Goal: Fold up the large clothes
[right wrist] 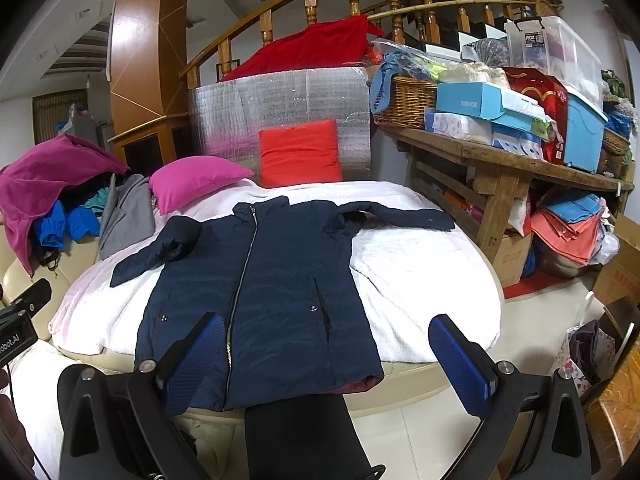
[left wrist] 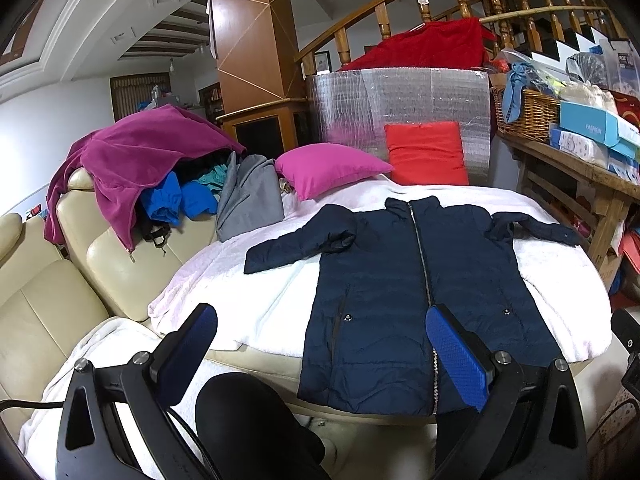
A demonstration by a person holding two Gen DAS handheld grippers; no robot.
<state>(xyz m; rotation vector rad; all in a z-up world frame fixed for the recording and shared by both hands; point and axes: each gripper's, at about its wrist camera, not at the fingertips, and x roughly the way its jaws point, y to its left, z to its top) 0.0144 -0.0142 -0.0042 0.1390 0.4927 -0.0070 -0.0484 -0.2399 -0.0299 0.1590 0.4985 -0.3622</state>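
Folding has not been started, as far as can be judged: one navy coat (left wrist: 400, 300) is laid flat, front up and zipped, on the white blanket (left wrist: 248, 300) that covers the cream sofa (left wrist: 48, 312), with its collar toward the far cushions and its hem hanging slightly over the near edge. Both sleeves are spread outward, the one on the left wrist view's left partly bent back at the shoulder. Every fold is judged to be left: sleeves inward, then the body doubled.

Two grippers are counted. The left gripper (left wrist: 320, 352) is held above the hem with its fingers (left wrist: 456, 356) wide apart and nothing between them; the right gripper (right wrist: 324, 360) is held likewise near the hem, fingers (right wrist: 460, 364) spread and empty.

Two cushions are seen at the far end, one pink cushion (left wrist: 328, 170) and one red cushion (left wrist: 426, 152). One heap of unfolded clothes (left wrist: 160, 176) is piled on the sofa back at the left, topped by a magenta garment; its items cannot be counted reliably. One wicker basket (right wrist: 404, 104) stands on the wooden worktop (right wrist: 500, 160) among boxes.
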